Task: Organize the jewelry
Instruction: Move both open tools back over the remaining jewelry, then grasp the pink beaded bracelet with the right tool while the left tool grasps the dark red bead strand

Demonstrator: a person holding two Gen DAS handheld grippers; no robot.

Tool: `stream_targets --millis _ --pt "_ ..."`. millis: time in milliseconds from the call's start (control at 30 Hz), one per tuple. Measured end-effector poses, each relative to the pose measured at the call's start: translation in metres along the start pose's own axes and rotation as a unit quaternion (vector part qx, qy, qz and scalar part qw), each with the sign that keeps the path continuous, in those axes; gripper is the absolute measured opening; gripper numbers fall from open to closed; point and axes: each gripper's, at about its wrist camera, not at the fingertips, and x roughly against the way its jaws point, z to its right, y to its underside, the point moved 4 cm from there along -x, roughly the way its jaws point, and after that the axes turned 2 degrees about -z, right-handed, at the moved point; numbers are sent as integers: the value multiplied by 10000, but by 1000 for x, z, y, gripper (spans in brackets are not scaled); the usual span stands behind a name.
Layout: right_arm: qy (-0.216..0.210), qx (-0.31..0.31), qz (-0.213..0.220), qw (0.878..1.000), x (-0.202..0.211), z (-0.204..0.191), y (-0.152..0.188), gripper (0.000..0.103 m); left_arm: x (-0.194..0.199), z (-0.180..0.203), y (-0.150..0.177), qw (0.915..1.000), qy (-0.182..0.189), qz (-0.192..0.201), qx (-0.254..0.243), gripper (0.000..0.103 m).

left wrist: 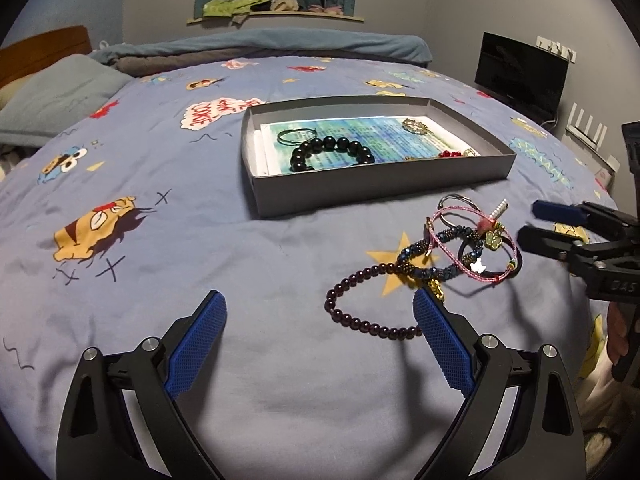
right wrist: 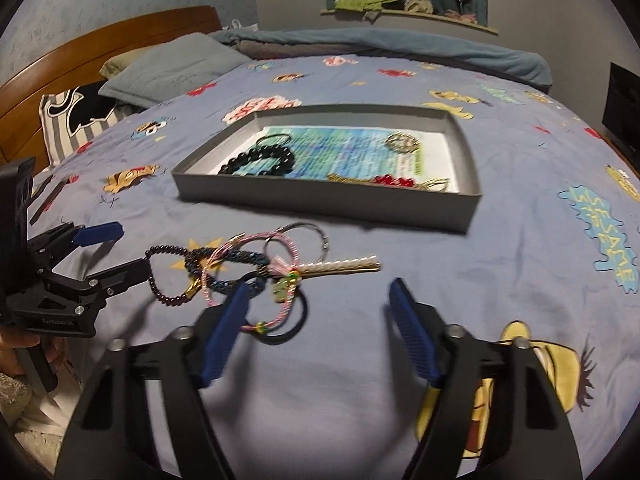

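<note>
A grey shallow box [left wrist: 360, 194] [right wrist: 320, 200] lies on the bed and holds a black bead bracelet [left wrist: 332, 154] [right wrist: 260, 160], a thin ring, a gold piece and red beads [right wrist: 394, 181]. In front of it lies a tangled pile of jewelry: a dark purple bead bracelet [left wrist: 360, 312] [right wrist: 160, 280], a pink cord bracelet [left wrist: 472, 248] [right wrist: 280, 280], blue beaded strands and a key ring. My left gripper [left wrist: 320, 316] [right wrist: 116, 252] is open and empty, left of the pile. My right gripper [right wrist: 318, 304] [left wrist: 532, 222] is open and empty, just before the pile.
The blue cartoon-print bedspread [left wrist: 160, 280] covers the bed. Pillows [right wrist: 168, 68] and a wooden headboard [right wrist: 100, 48] are at the far left. A dark monitor [left wrist: 520, 76] stands right of the bed. A shelf [left wrist: 276, 16] with clutter hangs on the back wall.
</note>
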Motion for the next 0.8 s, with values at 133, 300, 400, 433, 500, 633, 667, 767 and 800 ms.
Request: stream_targets --millis 133,300,400,433,500,633,667,767,800 --pt "-88 -2 -103 9999 -7 -6 0 45 -1 4 0 9999 97 11 -75 89" --pt "-198 -6 -188 9996 -12 -12 0 32 -7 14 1 9994 154 -110 -296 66" --pt "-223 5 -244 9995 -15 -13 1 26 -11 15 3 9990 189 -200 -352 52" --pt "-225 2 -254 9994 -16 -13 2 25 -14 14 4 9989 150 -257 -350 50" --pt "-228 -9 -269 9994 -17 -13 2 24 -17 11 5 9989 214 -334 -239 48" --pt "-232 -51 -301 9993 -20 -11 3 19 -23 6 5 9986 298 -424 -90 41" --pt "-236 -60 -305 9992 -20 -10 3 18 -23 6 5 9986 275 -423 -128 37" --pt "-264 -120 -308 9991 -20 -9 3 16 -23 11 6 9985 159 -386 -340 26" --pt "-271 -139 -304 9991 -21 -8 3 13 -22 12 5 9984 124 -363 -405 21"
